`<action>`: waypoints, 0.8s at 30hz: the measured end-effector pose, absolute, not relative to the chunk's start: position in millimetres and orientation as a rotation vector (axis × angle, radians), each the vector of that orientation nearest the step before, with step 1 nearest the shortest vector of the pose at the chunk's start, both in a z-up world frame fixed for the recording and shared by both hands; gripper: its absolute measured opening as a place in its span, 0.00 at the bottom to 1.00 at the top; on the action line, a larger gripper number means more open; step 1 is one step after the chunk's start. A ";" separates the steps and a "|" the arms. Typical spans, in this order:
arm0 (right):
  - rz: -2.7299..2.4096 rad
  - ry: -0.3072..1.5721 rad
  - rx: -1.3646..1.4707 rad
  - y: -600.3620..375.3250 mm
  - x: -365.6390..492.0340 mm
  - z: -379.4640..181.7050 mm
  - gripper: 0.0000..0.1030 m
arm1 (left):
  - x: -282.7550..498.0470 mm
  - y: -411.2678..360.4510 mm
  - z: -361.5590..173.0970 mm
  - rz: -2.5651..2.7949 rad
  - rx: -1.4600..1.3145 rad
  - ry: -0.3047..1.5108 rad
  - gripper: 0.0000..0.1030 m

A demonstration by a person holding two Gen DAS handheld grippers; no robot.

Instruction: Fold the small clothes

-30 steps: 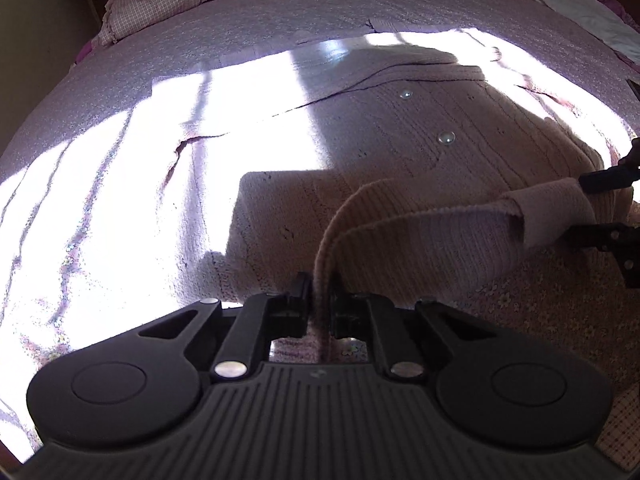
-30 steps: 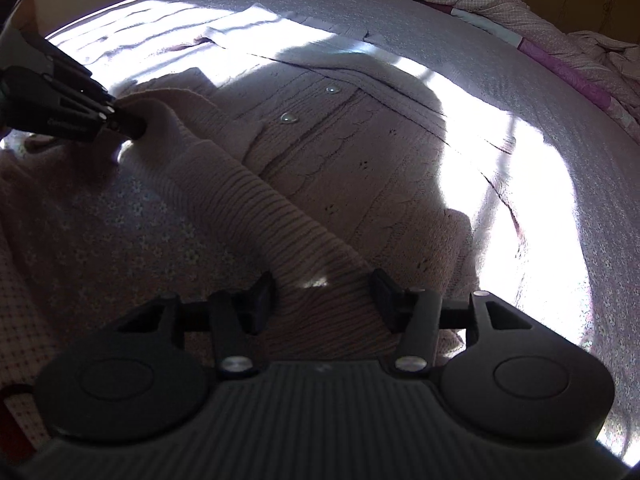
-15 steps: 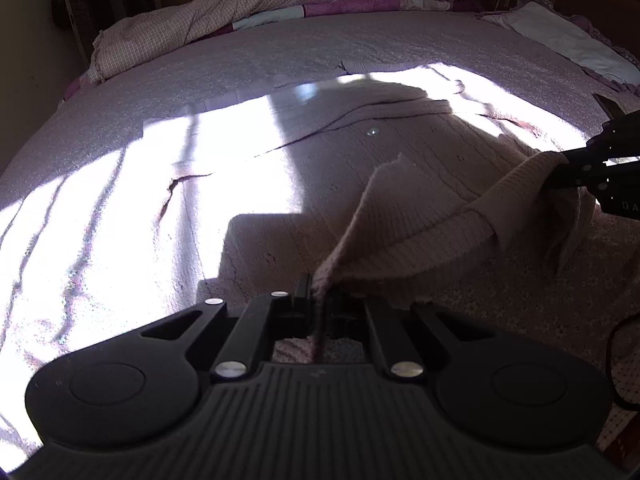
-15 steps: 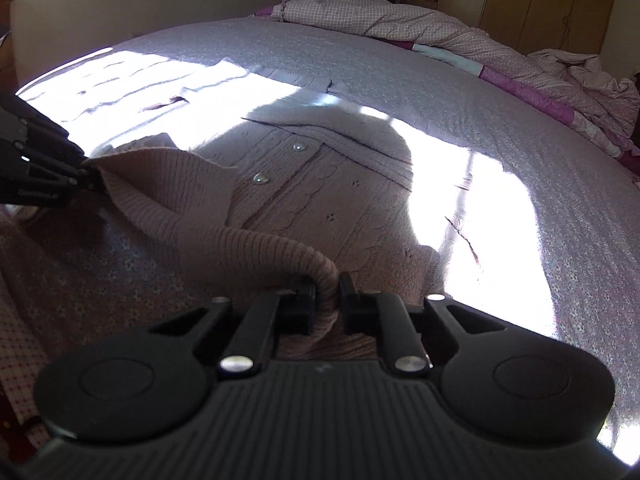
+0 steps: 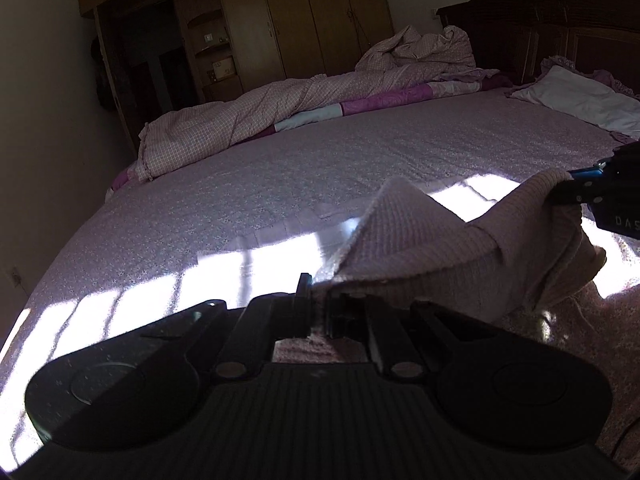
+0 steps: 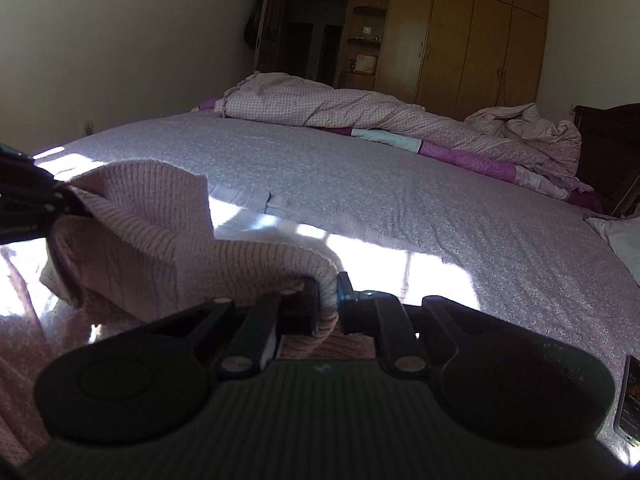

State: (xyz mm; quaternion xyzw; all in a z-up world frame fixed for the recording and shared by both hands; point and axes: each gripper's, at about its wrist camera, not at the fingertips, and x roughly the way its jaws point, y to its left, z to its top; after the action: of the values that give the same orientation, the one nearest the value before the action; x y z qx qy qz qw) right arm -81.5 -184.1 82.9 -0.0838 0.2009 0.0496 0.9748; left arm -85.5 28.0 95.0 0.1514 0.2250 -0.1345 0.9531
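While pinched between both fingers (image 5: 305, 304) | sweater (image 5: 424, 240) spans grippers, sagging.

Both wrist views look low across the bed (image 5: 280, 168), sharing the wardrobe (image 6: 460, 36).

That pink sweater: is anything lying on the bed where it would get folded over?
Nothing visible. The pink sweater hangs between both shut grippers, and the bedsheet ahead is bare up to the crumpled quilt.

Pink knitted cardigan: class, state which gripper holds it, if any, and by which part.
Both hold the pink knitted cardigan. The left gripper and the right gripper are each shut on its ribbed bottom edge, at two separate points.
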 end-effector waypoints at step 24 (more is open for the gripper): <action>0.024 0.424 -0.172 -189.1 87.0 70.5 0.11 | 131.8 -0.5 98.1 -0.169 0.241 0.523 0.06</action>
State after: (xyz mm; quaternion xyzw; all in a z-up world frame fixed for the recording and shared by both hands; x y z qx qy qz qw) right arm 87.0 -189.1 70.5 -0.0852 0.2099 0.0120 0.9739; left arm 131.8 -0.5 98.1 0.1187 0.2577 -0.0832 0.9553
